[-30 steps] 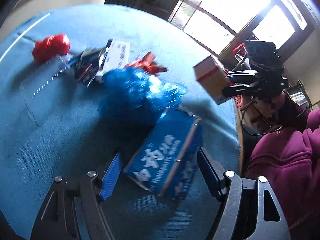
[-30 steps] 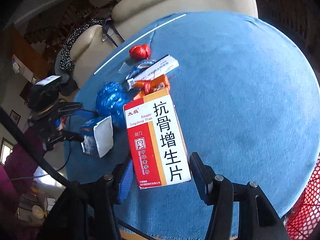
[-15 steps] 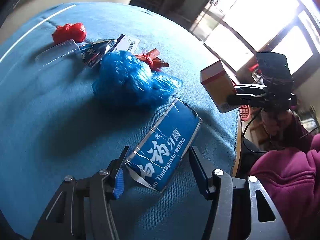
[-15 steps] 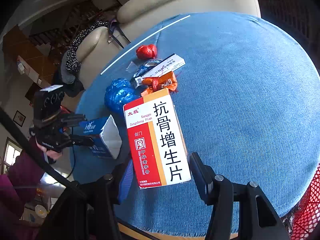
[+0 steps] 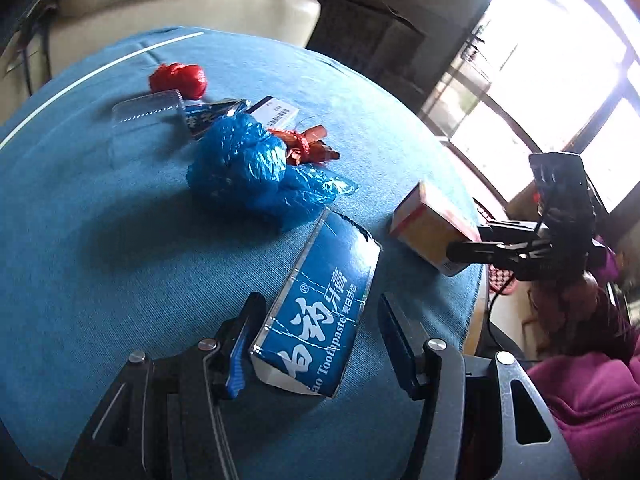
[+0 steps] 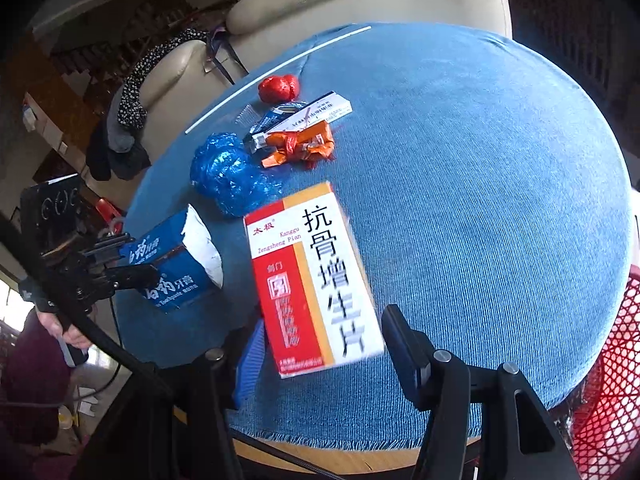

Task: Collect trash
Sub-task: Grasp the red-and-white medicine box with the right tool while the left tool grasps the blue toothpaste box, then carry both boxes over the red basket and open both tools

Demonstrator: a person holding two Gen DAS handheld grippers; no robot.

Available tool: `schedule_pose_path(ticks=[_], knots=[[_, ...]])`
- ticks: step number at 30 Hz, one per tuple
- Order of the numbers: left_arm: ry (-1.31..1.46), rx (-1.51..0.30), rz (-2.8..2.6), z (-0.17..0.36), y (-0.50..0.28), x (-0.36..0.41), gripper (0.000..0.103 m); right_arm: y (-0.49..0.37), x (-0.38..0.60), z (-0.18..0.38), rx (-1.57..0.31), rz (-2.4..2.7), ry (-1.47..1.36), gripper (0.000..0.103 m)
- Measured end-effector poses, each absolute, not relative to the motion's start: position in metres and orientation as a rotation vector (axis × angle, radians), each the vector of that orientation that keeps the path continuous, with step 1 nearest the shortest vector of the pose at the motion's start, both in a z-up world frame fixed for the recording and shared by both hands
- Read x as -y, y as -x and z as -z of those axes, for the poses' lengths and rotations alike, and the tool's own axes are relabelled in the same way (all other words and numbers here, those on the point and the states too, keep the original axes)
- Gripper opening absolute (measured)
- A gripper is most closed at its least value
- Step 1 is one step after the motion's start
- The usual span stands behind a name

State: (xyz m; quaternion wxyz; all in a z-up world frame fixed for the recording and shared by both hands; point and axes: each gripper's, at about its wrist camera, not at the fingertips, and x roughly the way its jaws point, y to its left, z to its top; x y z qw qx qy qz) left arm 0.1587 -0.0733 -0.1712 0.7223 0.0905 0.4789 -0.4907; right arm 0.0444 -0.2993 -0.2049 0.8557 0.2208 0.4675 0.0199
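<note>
My left gripper (image 5: 316, 340) is shut on a blue toothpaste box (image 5: 320, 312) and holds it above the blue tablecloth (image 5: 80, 240). It also shows in the right wrist view (image 6: 172, 264). My right gripper (image 6: 320, 356) is shut on a red, white and orange medicine box (image 6: 316, 276), seen from the left wrist view too (image 5: 434, 224). On the table lie a crumpled blue plastic bag (image 5: 252, 168), an orange wrapper (image 6: 300, 146), a red wad (image 6: 279, 87), a white carton (image 6: 308, 114) and a clear plastic piece (image 5: 146, 106).
A red mesh basket (image 6: 608, 380) stands off the table's right edge. Cream sofas (image 6: 360, 8) sit behind the table. Bright windows (image 5: 560, 80) are on the left wrist view's right side. The table's front edge (image 6: 360, 452) is close below my right gripper.
My left gripper has lifted and pulled back with the toothpaste box, away from the blue bag. The medicine box has tilted and blurred slightly in my right gripper.
</note>
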Motion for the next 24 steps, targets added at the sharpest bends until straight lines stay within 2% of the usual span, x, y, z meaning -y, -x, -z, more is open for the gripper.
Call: schedule_pose_path(ticks=[2, 8, 24], knots=[[-0.202, -1.069, 1.068, 0.176, -0.151, 0.074, 0.044, -0.043, 0.299, 0.206, -0.986, -0.044, -0.465, 0.061], [-0.15, -1.044, 0.996, 0.18, -0.138, 0.07, 0.036, -0.038, 0.299, 0.207, -0.972, -0.025, -0.462, 0.062], [-0.174, -0.885, 0.981, 0.132, -0.091, 0.108, 0.035, 0.017, 0.324, 0.188, -0.819, -0.005, -0.52, 0.055]])
